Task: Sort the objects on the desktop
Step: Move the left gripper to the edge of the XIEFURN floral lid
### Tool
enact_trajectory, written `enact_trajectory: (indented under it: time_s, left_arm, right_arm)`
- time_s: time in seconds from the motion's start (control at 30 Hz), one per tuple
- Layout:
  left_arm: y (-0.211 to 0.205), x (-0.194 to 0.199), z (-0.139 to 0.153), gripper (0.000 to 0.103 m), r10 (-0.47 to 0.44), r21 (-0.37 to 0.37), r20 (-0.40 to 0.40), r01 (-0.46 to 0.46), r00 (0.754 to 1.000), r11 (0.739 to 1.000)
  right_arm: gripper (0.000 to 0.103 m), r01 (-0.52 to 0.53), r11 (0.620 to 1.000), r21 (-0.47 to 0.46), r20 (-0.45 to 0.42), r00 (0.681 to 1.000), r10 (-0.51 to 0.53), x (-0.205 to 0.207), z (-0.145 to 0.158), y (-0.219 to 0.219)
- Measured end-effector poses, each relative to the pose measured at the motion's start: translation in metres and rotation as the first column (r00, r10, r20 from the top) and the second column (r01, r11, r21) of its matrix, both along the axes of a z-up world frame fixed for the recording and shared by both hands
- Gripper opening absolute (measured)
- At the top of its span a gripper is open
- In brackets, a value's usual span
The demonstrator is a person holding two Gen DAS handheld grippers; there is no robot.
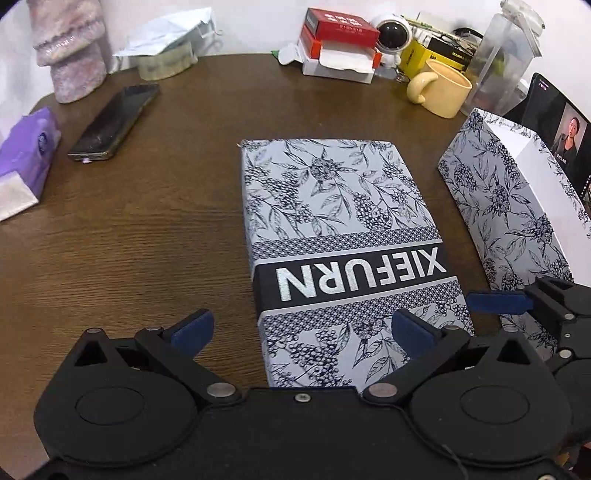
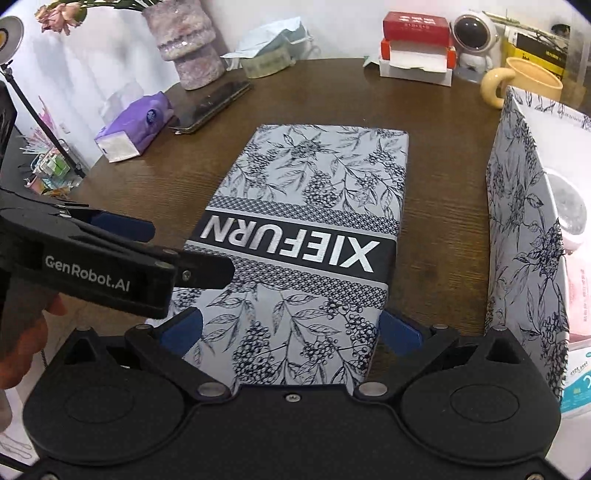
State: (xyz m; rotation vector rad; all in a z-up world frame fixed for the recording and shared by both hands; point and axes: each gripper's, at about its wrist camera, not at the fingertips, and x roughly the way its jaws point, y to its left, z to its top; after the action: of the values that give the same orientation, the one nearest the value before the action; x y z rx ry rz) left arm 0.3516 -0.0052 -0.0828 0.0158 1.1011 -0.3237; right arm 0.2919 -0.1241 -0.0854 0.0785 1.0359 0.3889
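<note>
Lying flat on the wooden surface [image 1: 147, 240], patterned box lid [image 2: 306, 236] between right gripper [image 2: 291, 328] jaws, spread wide at its near end, pads just beside its edges. Left gripper [image 1: 303, 328] jaws spread, empty, over lid's near left corner. Open box base [image 1: 506, 192] right of both.

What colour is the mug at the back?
The mug is pale yellow, seen best in the left wrist view.

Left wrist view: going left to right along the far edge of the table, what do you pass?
Pinkish vase → crumpled face mask → red and white boxes → astronaut figurine → yellow mug → clear plastic container.
</note>
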Motion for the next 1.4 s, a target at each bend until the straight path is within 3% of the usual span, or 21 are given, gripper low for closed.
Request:
enact_trajectory:
  time_s: [0.47, 1.4]
  left_arm:
    - [-0.018, 0.013, -0.024, 0.103, -0.021, 0.003, -0.062, 0.021, 0.998, 1.000]
    - [-0.020, 0.019, -0.034, 0.103, 0.031, -0.076, -0.100, -0.039, 0.995, 0.996]
  right_arm:
    - [0.103, 0.023, 1.000, 0.005, -0.037, 0.999, -0.022, 0.010, -0.018, -0.002]
    - [0.103, 0.047, 0.997, 0.060, -0.032, 0.998, -0.045, 0.013, -0.025, -0.008]
